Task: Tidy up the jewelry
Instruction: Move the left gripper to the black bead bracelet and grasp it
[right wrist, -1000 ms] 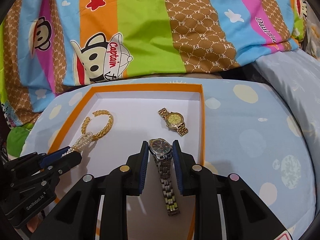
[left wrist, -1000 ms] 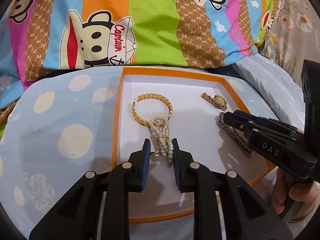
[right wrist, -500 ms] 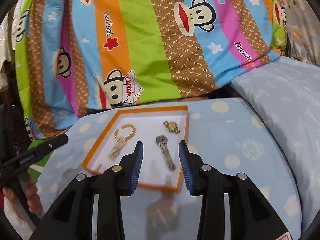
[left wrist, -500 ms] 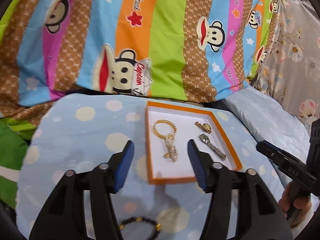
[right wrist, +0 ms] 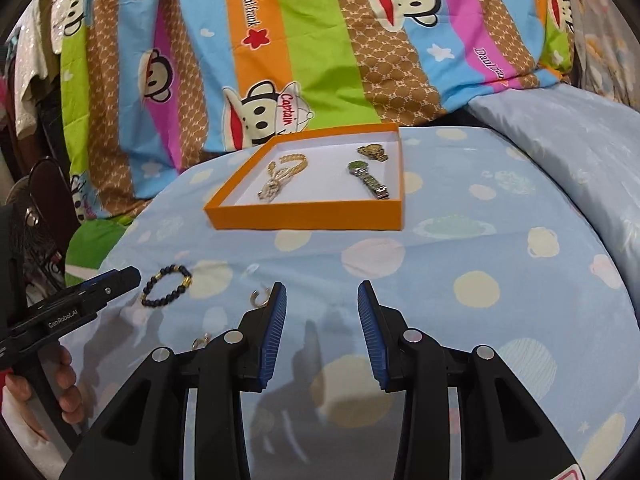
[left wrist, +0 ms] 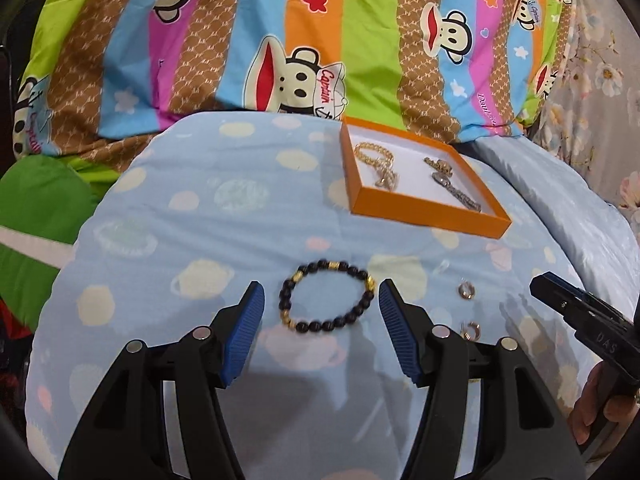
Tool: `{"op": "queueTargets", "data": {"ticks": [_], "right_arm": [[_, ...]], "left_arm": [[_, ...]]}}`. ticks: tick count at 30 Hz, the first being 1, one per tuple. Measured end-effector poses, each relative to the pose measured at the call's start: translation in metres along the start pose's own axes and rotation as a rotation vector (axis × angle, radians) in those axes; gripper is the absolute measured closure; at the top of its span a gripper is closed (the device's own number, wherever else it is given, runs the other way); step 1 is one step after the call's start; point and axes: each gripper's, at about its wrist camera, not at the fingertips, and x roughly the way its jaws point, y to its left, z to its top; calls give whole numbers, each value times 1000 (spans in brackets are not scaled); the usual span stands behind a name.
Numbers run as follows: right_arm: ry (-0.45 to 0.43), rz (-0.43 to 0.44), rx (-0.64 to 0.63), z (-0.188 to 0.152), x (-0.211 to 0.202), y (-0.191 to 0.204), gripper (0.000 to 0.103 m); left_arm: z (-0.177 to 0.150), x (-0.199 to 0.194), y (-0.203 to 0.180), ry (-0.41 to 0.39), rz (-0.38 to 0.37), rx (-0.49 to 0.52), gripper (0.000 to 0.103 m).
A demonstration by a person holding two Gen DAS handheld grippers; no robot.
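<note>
An orange tray [left wrist: 424,208] [right wrist: 304,218] on the blue spotted sheet holds a gold bracelet with a pearl strand [left wrist: 378,164] [right wrist: 280,178], a silver watch [left wrist: 456,192] [right wrist: 368,180] and a gold watch [left wrist: 440,165] [right wrist: 373,151]. A black and gold bead bracelet [left wrist: 327,298] [right wrist: 167,285] lies on the sheet. My left gripper [left wrist: 321,312] is open, its jaws either side of the bead bracelet. Two small rings [left wrist: 467,291] [right wrist: 258,298] lie right of it. My right gripper [right wrist: 322,322] is open and empty over bare sheet.
A striped cartoon monkey blanket [left wrist: 320,40] is bunched behind the tray. A pale blue pillow [right wrist: 572,128] lies at the right. A green cushion [left wrist: 36,200] sits at the left edge of the bed.
Both grippers let go of the pearl strand and silver watch in the tray, opened and drew back toward me. The bead bracelet and rings came into view.
</note>
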Motion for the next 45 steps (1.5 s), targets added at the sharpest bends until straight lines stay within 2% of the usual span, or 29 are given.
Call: {"op": "queueTargets", "data": {"ticks": [3,9,16,20,26,28,30,31,33,36,39,45], "right_arm": [[25,-1,-28,-5,4,7,66],[39,22,12,-5,8,-1,66],[62,26,5,-4,13,2,66],[84,35,-17,-4,18,9,66],[94,40,-12,-5,20,8,66],[96,39,-19,-5,21,10,66],[95,42,-29,-5,20,13,66],[95,42,-33,-5,20,13,66],[96,44,-39,-5,21,15,66],[101,50,-35,-5,22,16,66],[105,58,-39,-3,25,20,66],[80,54,-99,-2,24,36,66]], "left_arm": [[-7,3,4,27,12,-7,37],[-6,17,1,67,29,7,37],[2,31,7,95,32,-43,37],[1,33,-2,111,15,7,37],[-2,38,-14,130,46,76,38],[-2,37,-14,129,46,83,43],[-2,37,-15,126,39,87,56],[-2,37,-15,125,34,90,59],[-2,37,-17,125,19,97,77],[-2,37,-18,127,-2,103,90],[-1,36,-18,118,-19,99,96],[0,22,-15,51,-20,77,96]]}}
